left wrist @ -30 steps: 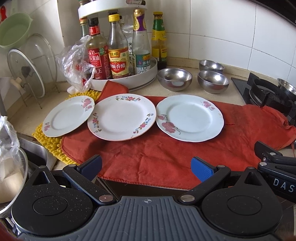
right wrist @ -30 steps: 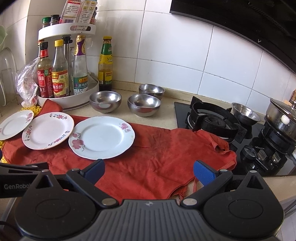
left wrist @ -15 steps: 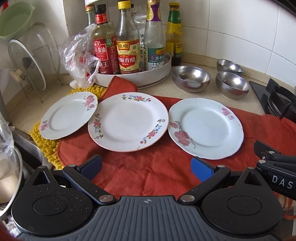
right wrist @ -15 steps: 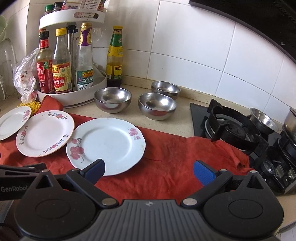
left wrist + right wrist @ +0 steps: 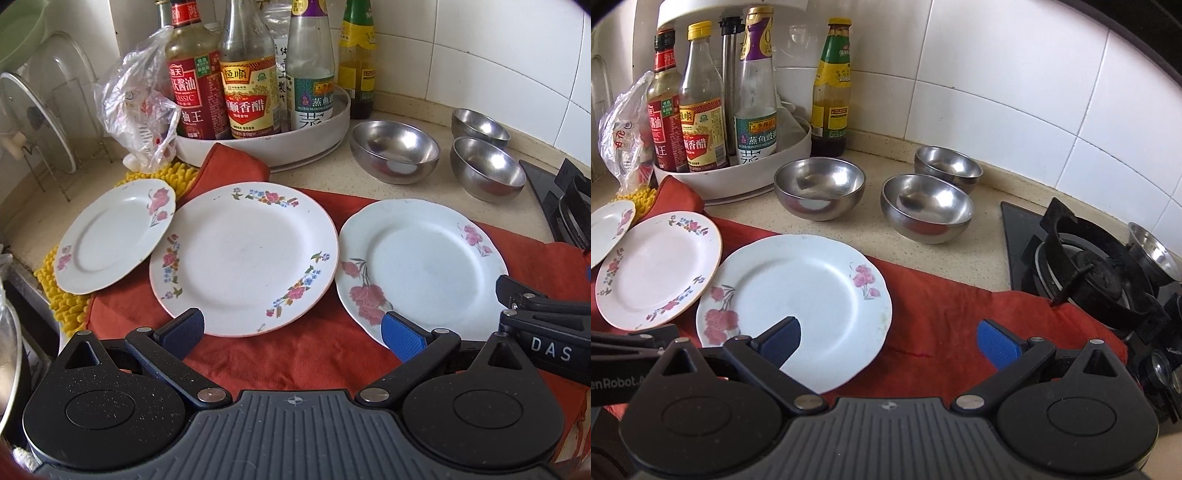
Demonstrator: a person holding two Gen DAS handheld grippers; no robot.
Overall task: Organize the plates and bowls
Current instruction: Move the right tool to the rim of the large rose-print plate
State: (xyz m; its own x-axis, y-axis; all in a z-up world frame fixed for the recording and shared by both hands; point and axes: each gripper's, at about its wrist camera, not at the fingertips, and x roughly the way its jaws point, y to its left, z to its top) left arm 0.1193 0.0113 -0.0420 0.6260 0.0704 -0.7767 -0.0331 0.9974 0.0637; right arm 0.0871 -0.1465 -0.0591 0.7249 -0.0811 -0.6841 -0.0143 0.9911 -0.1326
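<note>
Three white flowered plates lie in a row on a red cloth [image 5: 317, 358]: a small left plate [image 5: 110, 236], a middle plate [image 5: 243, 258] and a right plate [image 5: 421, 269]. The right plate also shows in the right wrist view [image 5: 798, 302]. Three steel bowls stand behind them: [image 5: 820, 186], [image 5: 927, 206], [image 5: 947, 168]. My left gripper [image 5: 291, 332] is open and empty, just in front of the middle plate. My right gripper [image 5: 888, 341] is open and empty, its left finger over the right plate's near edge.
A white turntable [image 5: 325, 122] with sauce bottles stands at the back, a plastic bag [image 5: 140, 110] beside it. A gas stove [image 5: 1100, 273] lies to the right. A glass lid rack [image 5: 33, 118] and a sink edge [image 5: 26, 291] are at the left.
Both grippers have moved forward and down toward the plates, which now look larger and nearer. Both stay open. Nothing on the counter has moved.
</note>
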